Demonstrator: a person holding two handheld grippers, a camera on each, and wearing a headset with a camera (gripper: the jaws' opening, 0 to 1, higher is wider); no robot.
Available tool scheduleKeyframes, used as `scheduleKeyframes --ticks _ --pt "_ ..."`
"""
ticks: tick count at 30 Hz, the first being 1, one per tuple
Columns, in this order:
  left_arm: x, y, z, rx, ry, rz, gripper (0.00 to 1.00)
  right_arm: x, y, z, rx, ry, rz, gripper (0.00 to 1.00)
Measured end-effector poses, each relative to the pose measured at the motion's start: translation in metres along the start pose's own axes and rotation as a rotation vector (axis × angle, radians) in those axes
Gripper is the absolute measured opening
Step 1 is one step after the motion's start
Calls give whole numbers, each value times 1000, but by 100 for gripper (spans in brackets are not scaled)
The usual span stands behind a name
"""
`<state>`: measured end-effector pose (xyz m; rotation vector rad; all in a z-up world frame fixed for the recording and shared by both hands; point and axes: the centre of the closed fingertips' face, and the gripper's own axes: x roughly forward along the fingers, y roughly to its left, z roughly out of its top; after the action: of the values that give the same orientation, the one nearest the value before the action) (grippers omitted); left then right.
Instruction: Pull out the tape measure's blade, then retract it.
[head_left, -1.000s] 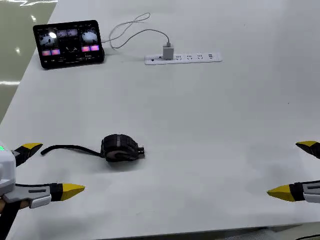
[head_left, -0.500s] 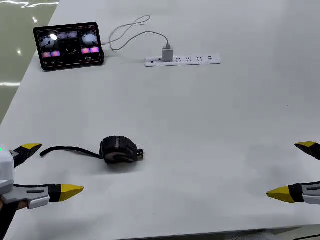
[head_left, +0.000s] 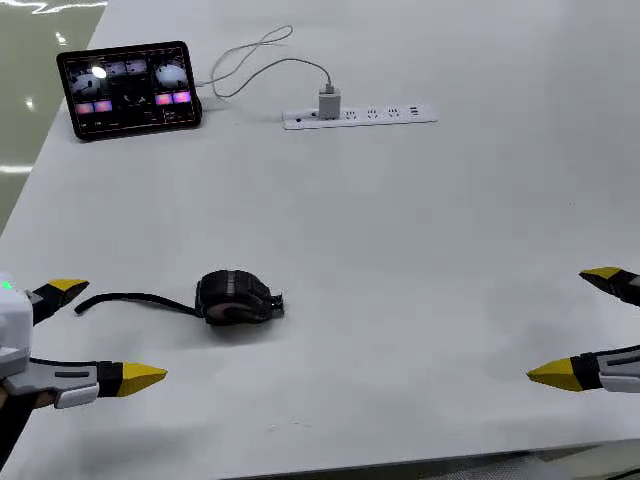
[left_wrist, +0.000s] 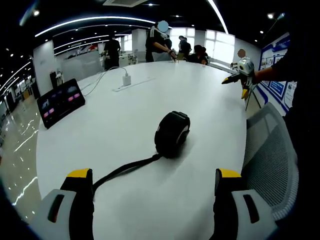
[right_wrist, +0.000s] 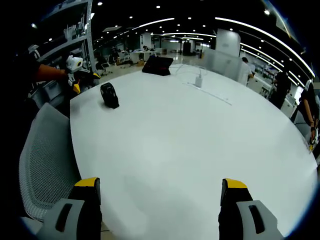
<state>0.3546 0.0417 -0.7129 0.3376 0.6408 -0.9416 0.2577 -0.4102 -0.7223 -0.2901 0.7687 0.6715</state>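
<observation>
We have the left claw (head_left: 105, 332) low at the near-left of the desk (head_left: 420, 230), jaws wide apart, nothing between them. It hovers off the surface as far as we can tell from the head view.

The right claw (head_left: 577, 324) is at the near-right edge, jaws also spread wide and holding nothing. It is well apart from the work.

The tape measure (head_left: 235, 297) lies on the desk in the near-left part, a black case resting on its side. Its blade is not pulled out: we see just the short hook end at the case's right side. The black wrist strap (head_left: 130, 298) trails left from the case, and its free end sits near the left claw's far fingertip (head_left: 66, 288), not touching it.

In the left gripper view the tape measure (left_wrist: 172, 132) sits straight ahead between the jaw lines, and the strap (left_wrist: 125, 170) runs back toward the left-hand jaw.

In the right gripper view the tape measure (right_wrist: 109, 95) is far off to the upper left.

At the far side of the desk we see a tablet (head_left: 128, 88) propped up with its screen lit and a white power strip (head_left: 360, 116) with a charger (head_left: 328, 102) plugged in. A white cable (head_left: 255, 62) loops from the charger to the tablet.

A grey mesh chair (left_wrist: 270, 150) sits at the desk edge.
</observation>
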Motion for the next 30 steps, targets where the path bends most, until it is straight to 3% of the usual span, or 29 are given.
scheduleKeyframes --ticks 8,14,21,23,24,25,26,30 --pt "11 -1 15 69 28 -54 99 9 -2 18 -42 -12 23 99" --pt "21 -6 30 153 41 -100 99 19 0 35 -92 -21 54 99" --pt "31 -12 32 197 85 -140 99 26 4 50 -132 -28 82 99" --pt "35 -10 23 248 148 -151 99 29 6 54 -153 -26 91 99" --pt "36 -12 14 238 211 -168 99 32 7 55 -176 -22 95 99" --pt "39 -10 13 255 216 -165 99 34 8 56 -188 -20 99 99" --pt "43 -11 17 282 193 -166 99 37 10 58 -195 -18 105 99" --pt "48 -17 23 295 197 -195 99 46 15 64 -215 -16 127 99"
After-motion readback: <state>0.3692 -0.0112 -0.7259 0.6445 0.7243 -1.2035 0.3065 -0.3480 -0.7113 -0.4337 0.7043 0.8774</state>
